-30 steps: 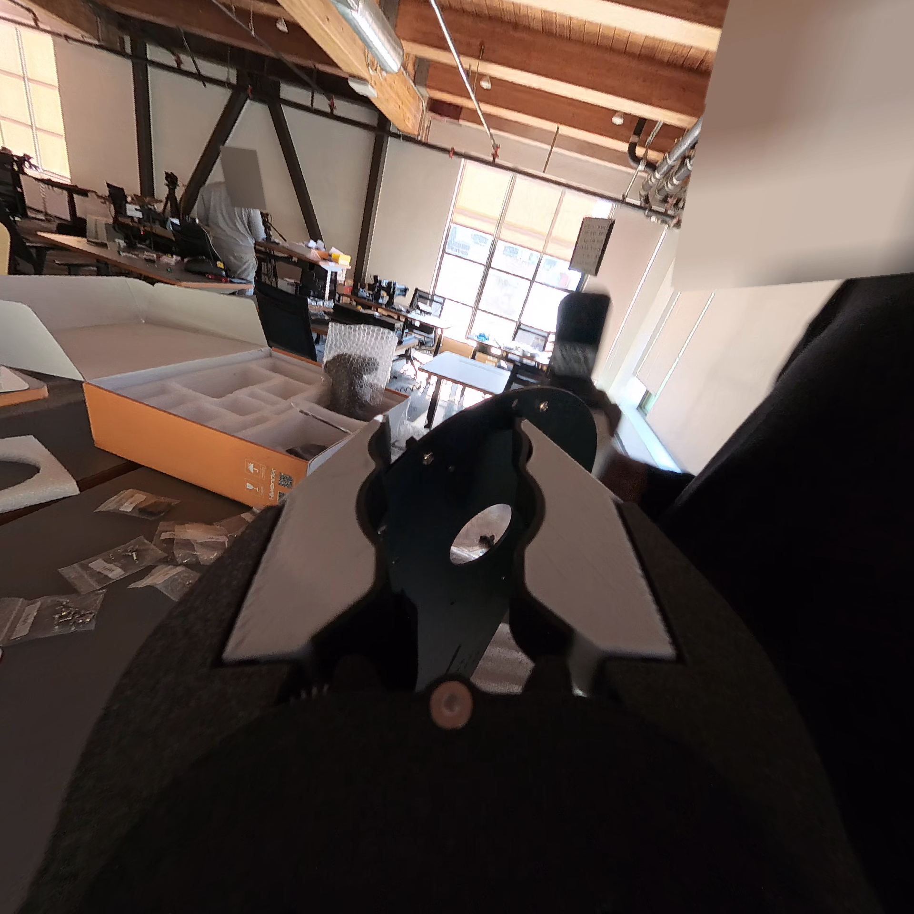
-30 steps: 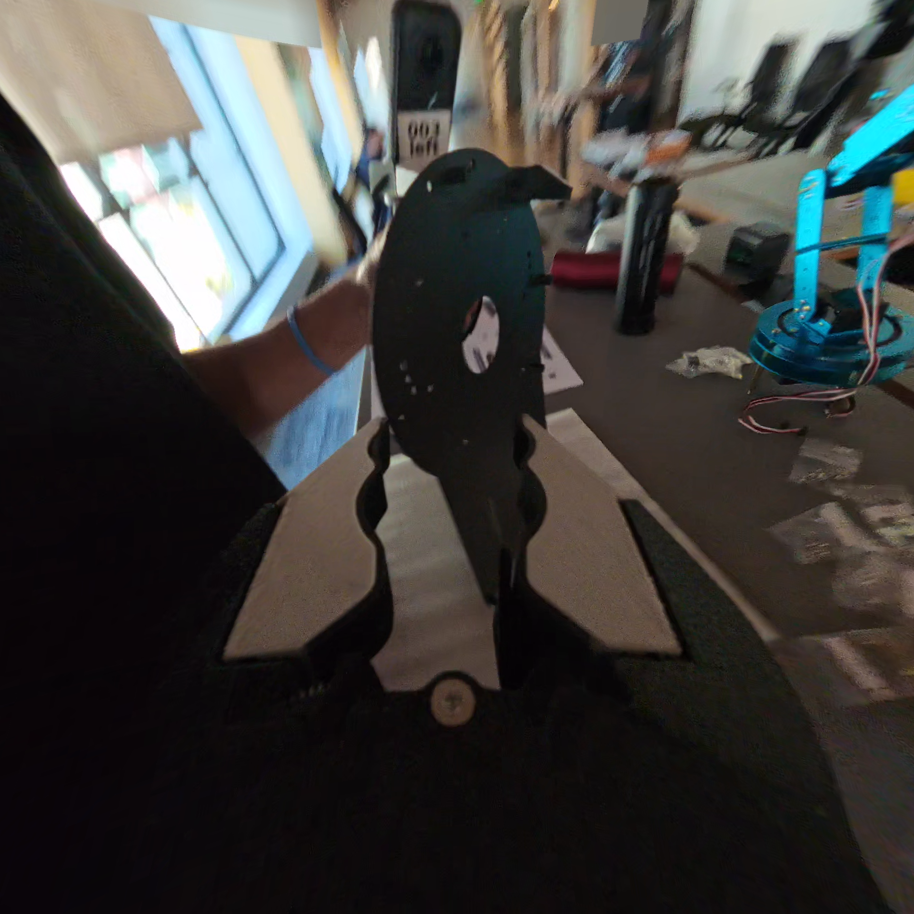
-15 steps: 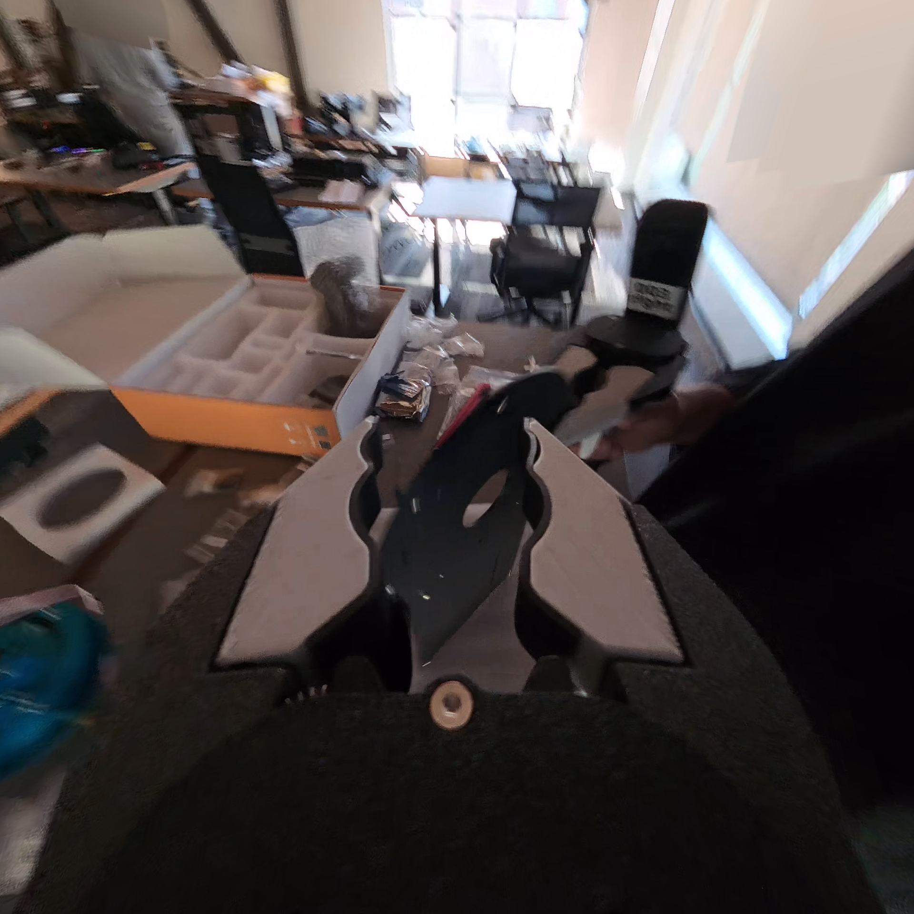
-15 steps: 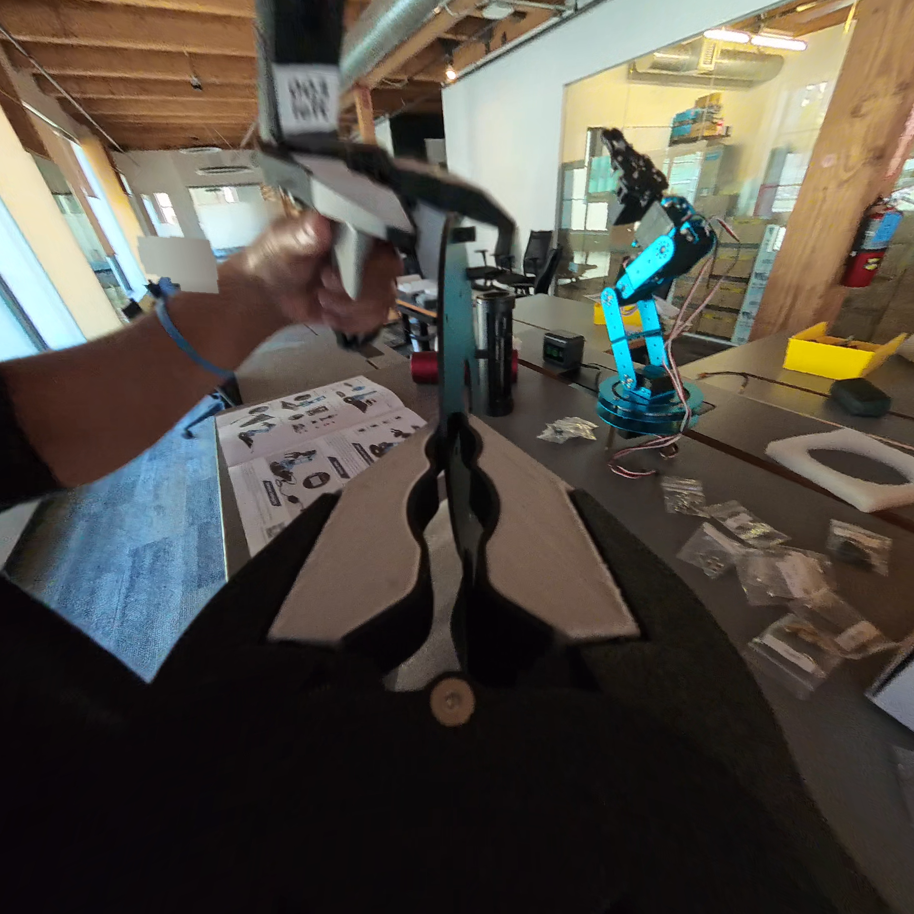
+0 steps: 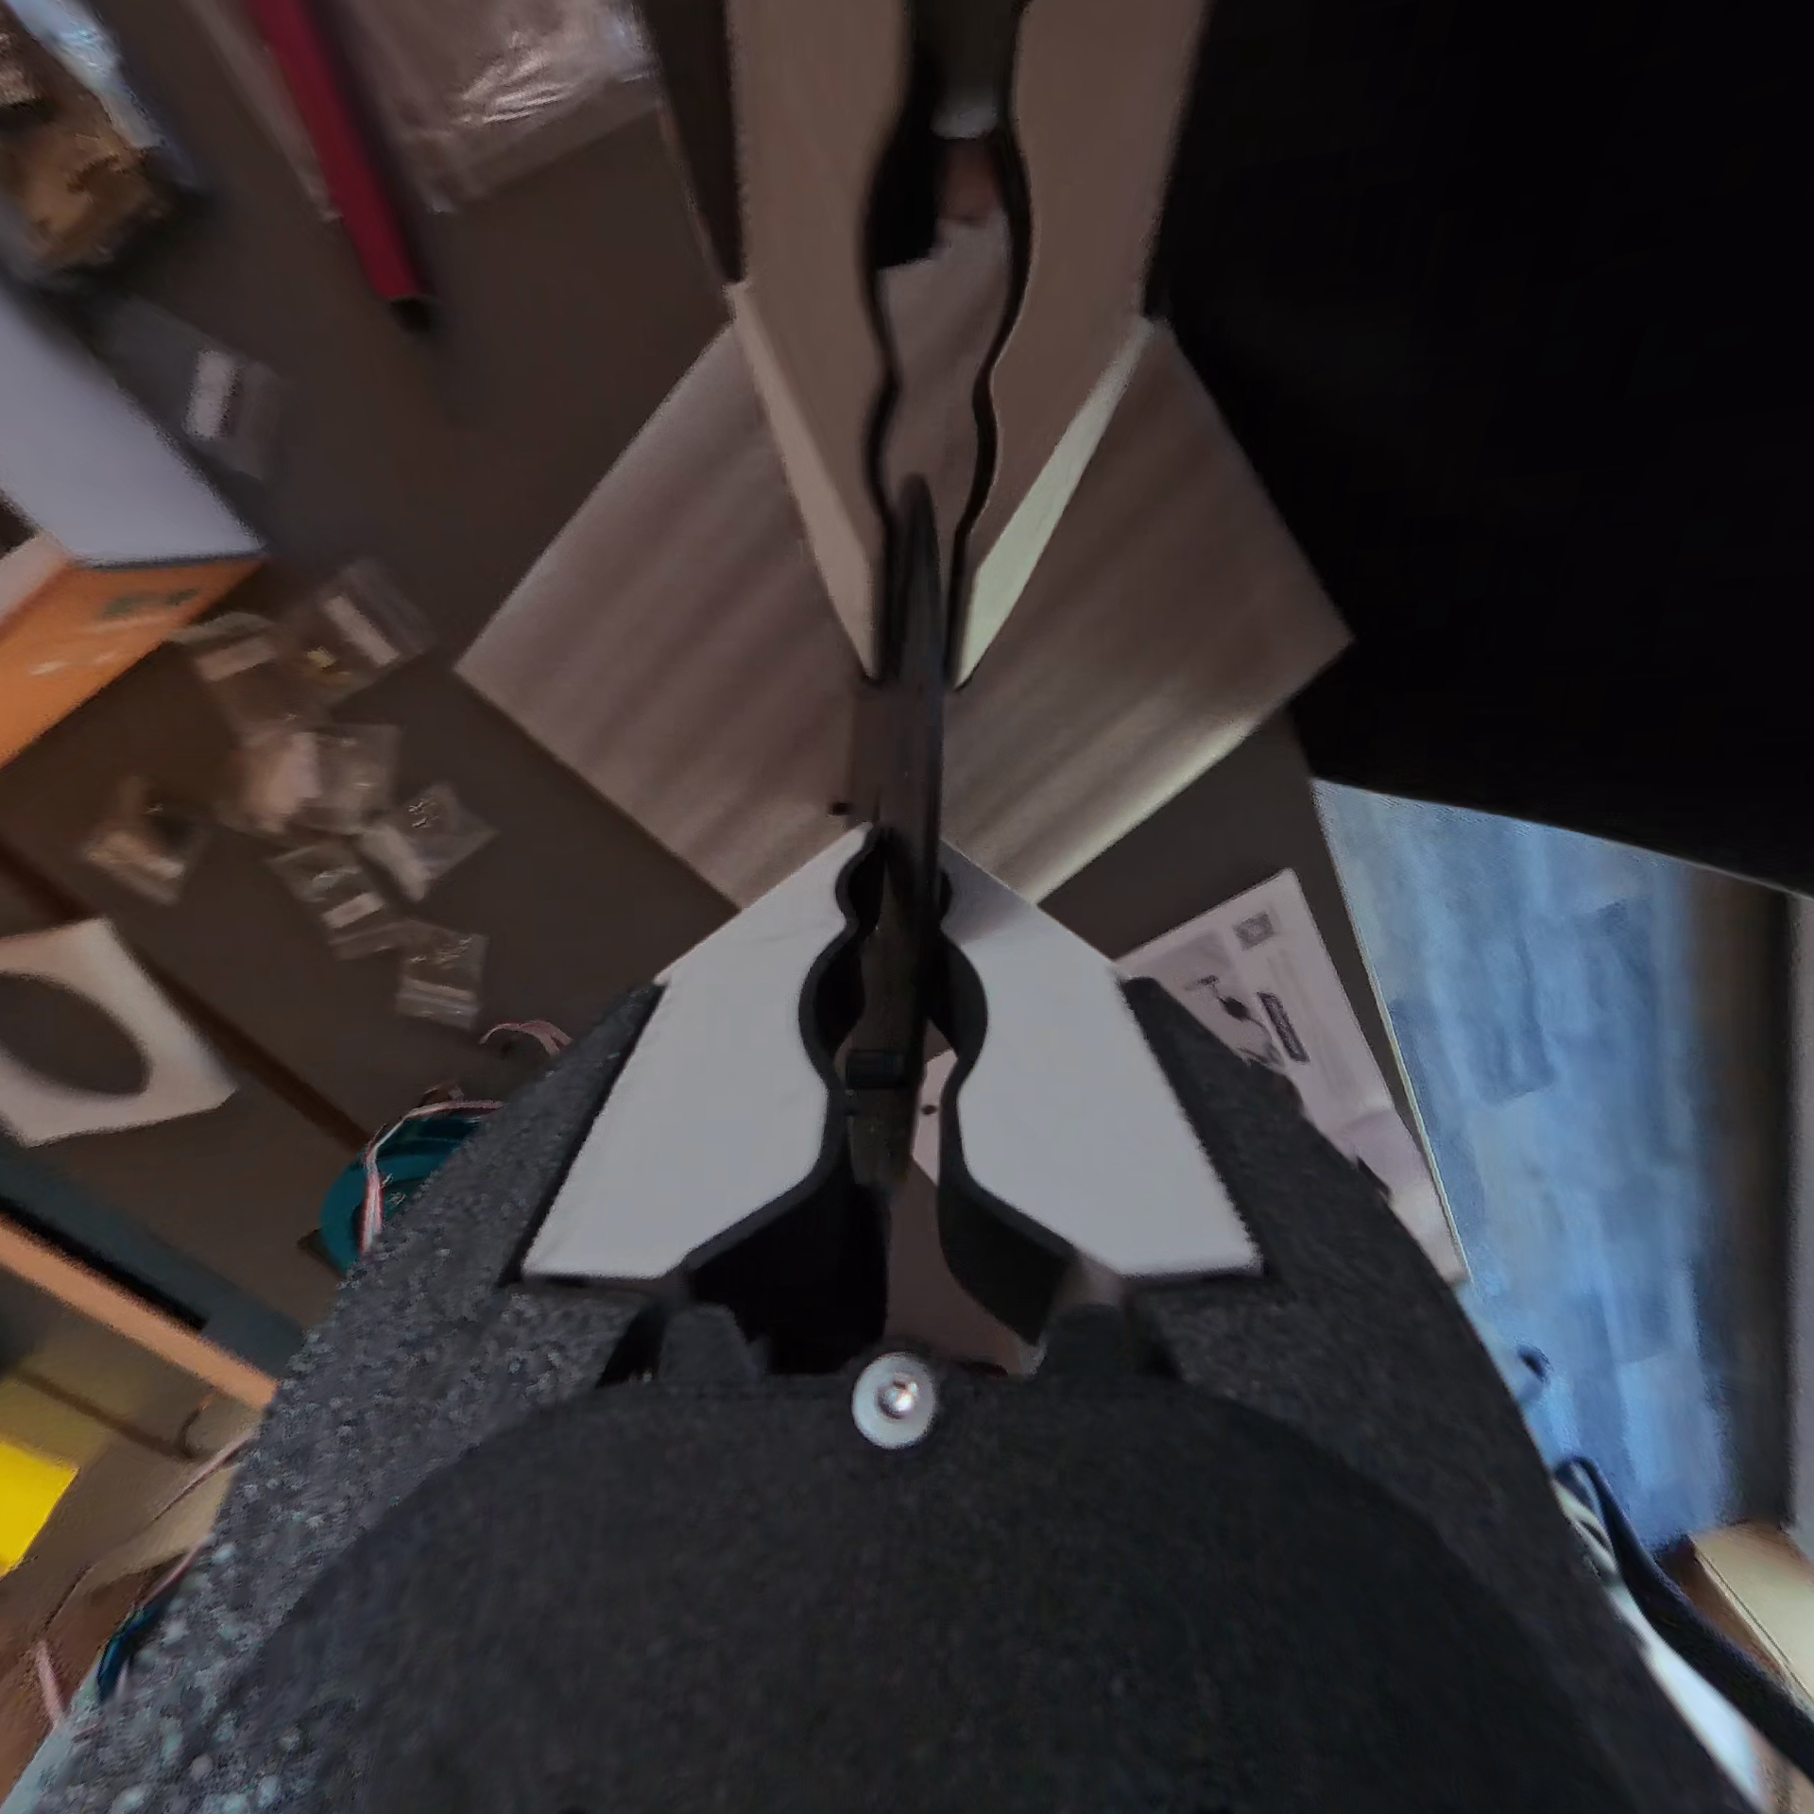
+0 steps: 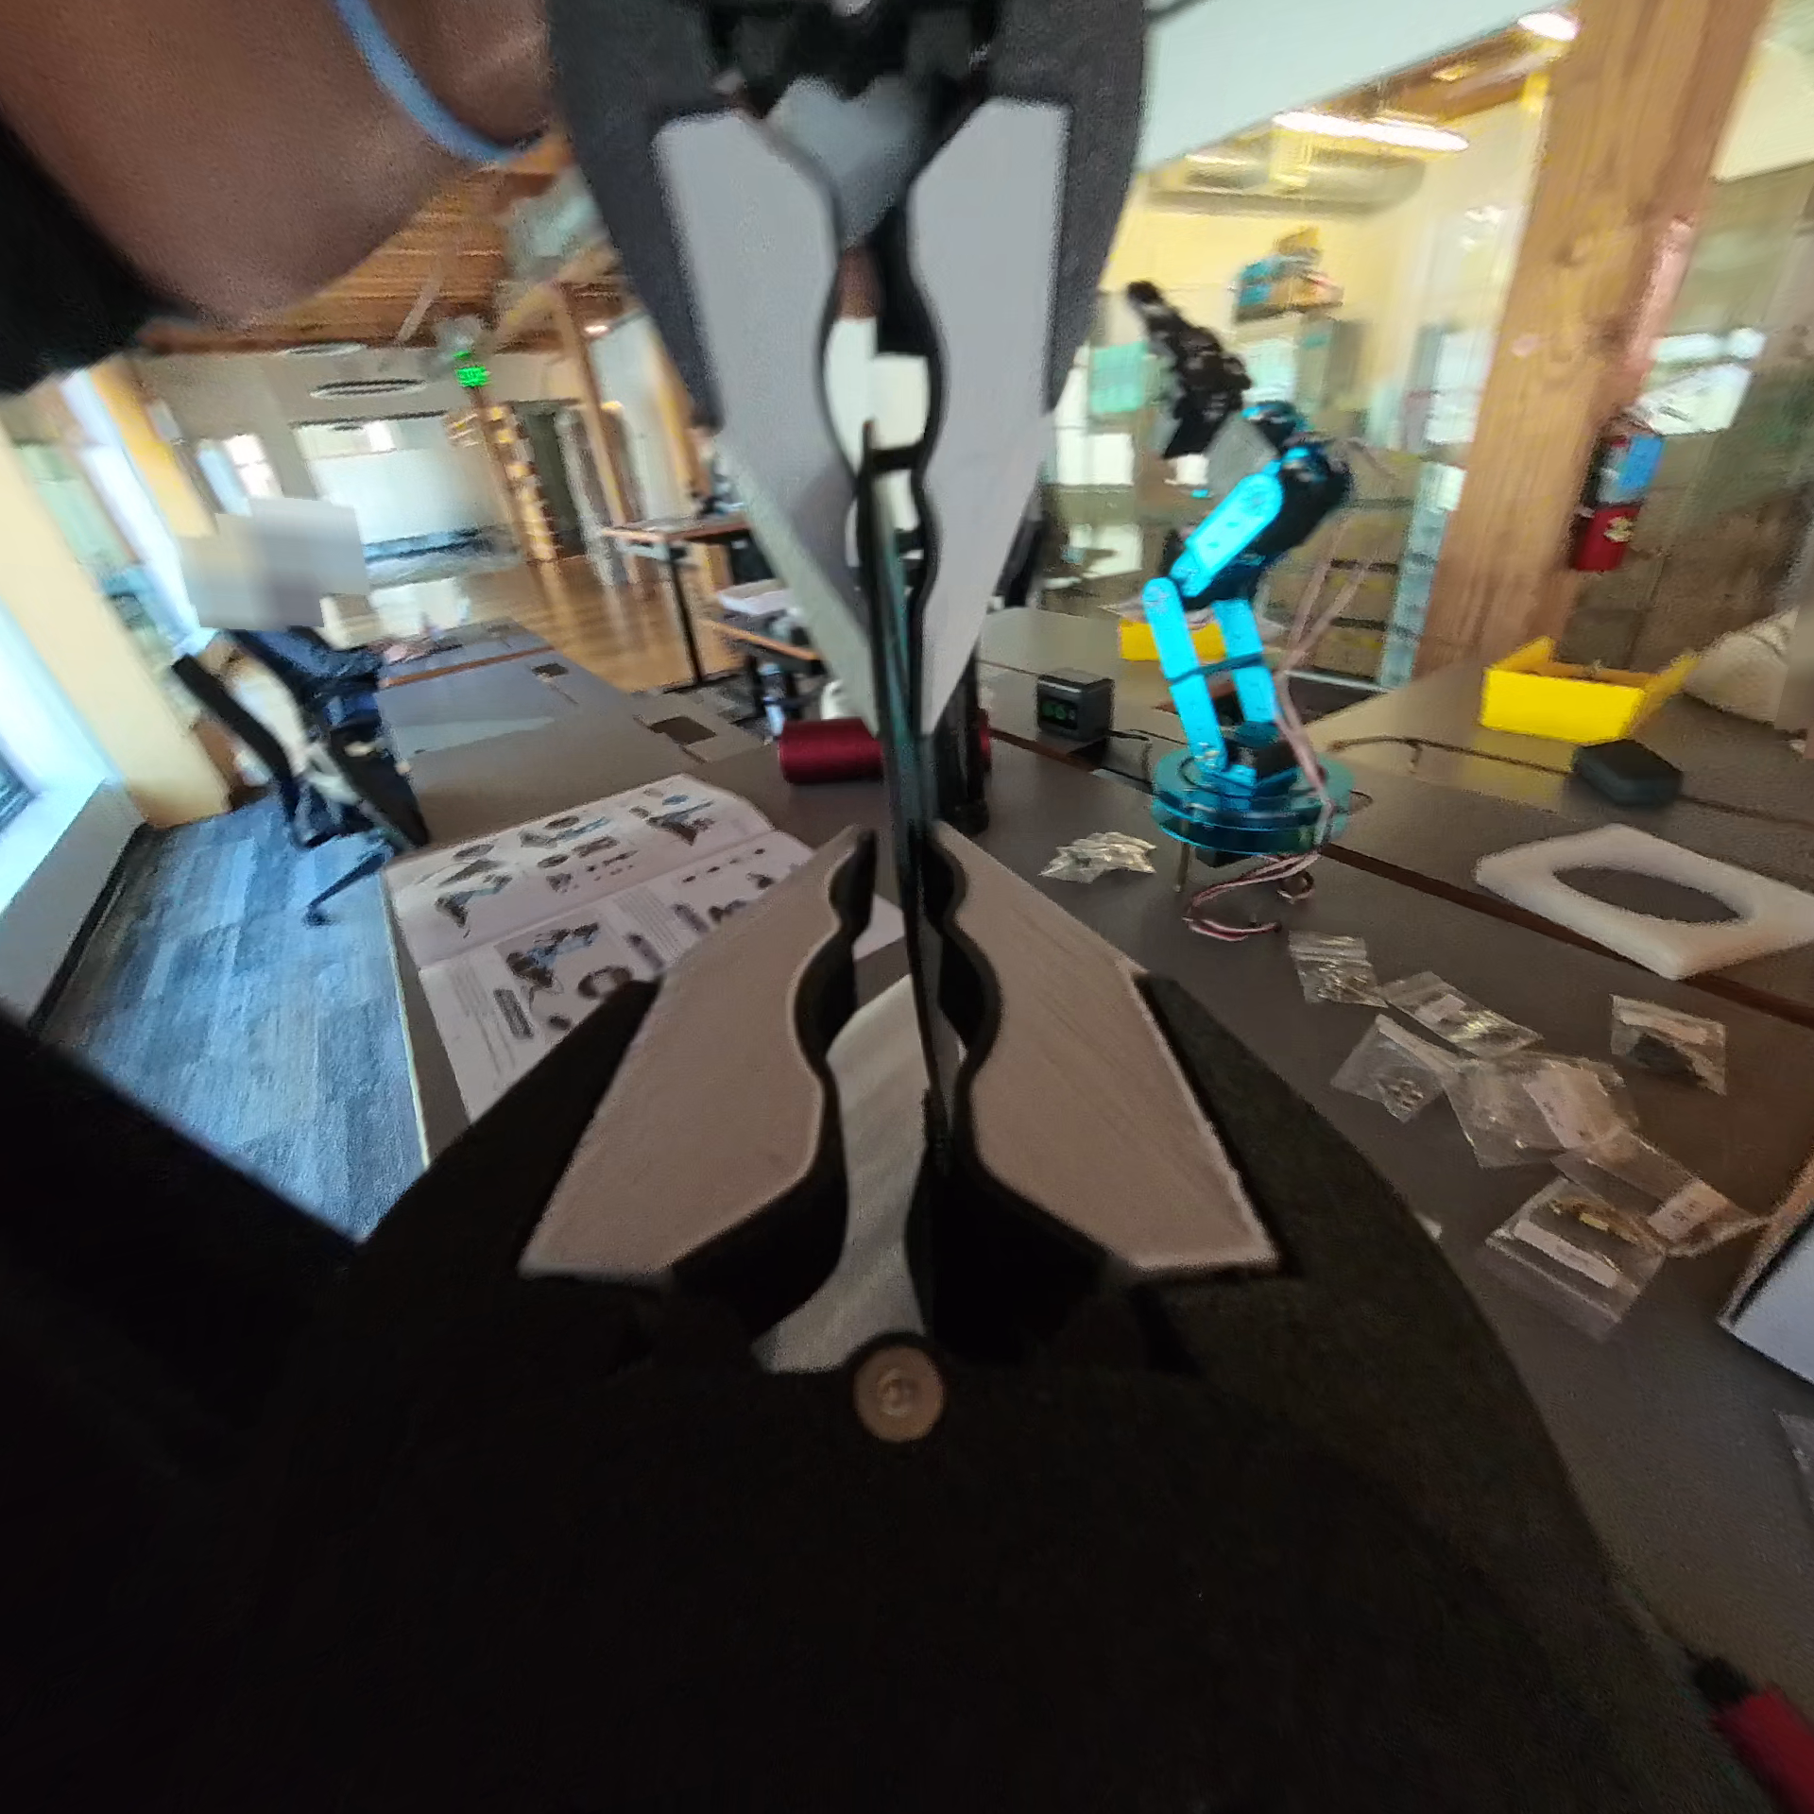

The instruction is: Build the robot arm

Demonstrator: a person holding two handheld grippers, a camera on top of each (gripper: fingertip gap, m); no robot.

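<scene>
A thin black plate point(image 5: 918, 609) hangs edge-on in the air above the dark table point(image 5: 550, 864). My left gripper point(image 5: 898, 849) is shut on its near end. My right gripper point(image 5: 908, 672) comes in from the top of the left wrist view, tip to tip with the left, and is shut on the far end. In the right wrist view the right gripper point(image 6: 903, 834) grips the plate point(image 6: 888, 609) from below, and the left gripper point(image 6: 898, 731) grips it from above. A person's forearm point(image 6: 245, 167) holds the left one.
On the table point(image 6: 1129, 933) are a small blue robot arm point(image 6: 1237, 628), an open instruction booklet point(image 6: 589, 883), several small plastic bags point(image 6: 1531, 1080), a white foam frame point(image 6: 1669, 913) and a red spool point(image 6: 825, 751). An orange box point(image 5: 88, 609) stands at left. Left and right tips are no more than a few centimetres apart.
The left wrist view has swung down from the room to the table. The plate has turned edge-on in both views. The two grippers now face each other tip to tip on it.
</scene>
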